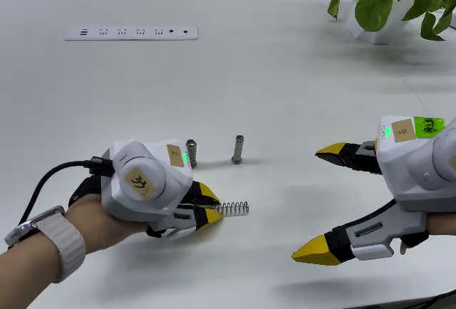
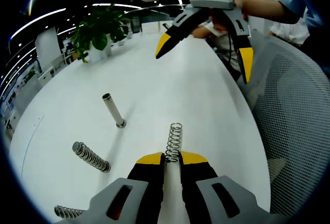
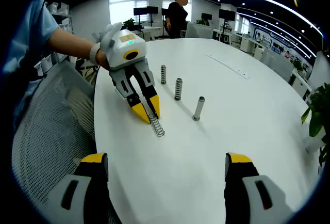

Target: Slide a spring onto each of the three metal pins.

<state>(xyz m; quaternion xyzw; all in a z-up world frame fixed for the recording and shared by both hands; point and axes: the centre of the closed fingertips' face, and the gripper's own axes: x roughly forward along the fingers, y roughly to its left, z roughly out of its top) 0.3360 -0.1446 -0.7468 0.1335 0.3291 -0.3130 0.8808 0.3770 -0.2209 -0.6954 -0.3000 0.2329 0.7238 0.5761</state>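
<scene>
My left gripper (image 1: pixel 212 207) is shut on one end of a loose steel spring (image 1: pixel 234 208), which sticks out level over the white table (image 1: pixel 285 74). Its own view shows the spring (image 2: pixel 174 140) rising from between the closed yellow tips (image 2: pixel 171 157). Just beyond stands a bare metal pin (image 1: pixel 238 149), upright, with a spring-covered pin (image 1: pixel 191 152) to its left. The left gripper view shows the bare pin (image 2: pixel 113 110), the sprung pin (image 2: pixel 91 157) and another sprung pin (image 2: pixel 69 212). My right gripper (image 1: pixel 322 202) is open and holds nothing, well right of the pins. Its view shows the left gripper (image 3: pixel 147 110), the spring (image 3: pixel 157 125) and the bare pin (image 3: pixel 198 108).
A white power strip (image 1: pixel 131 33) lies at the far left of the table. A potted plant (image 1: pixel 392 3) stands at the far right corner. A mesh chair (image 2: pixel 294 131) sits by the near table edge. A person (image 3: pixel 177 12) stands far back in the room.
</scene>
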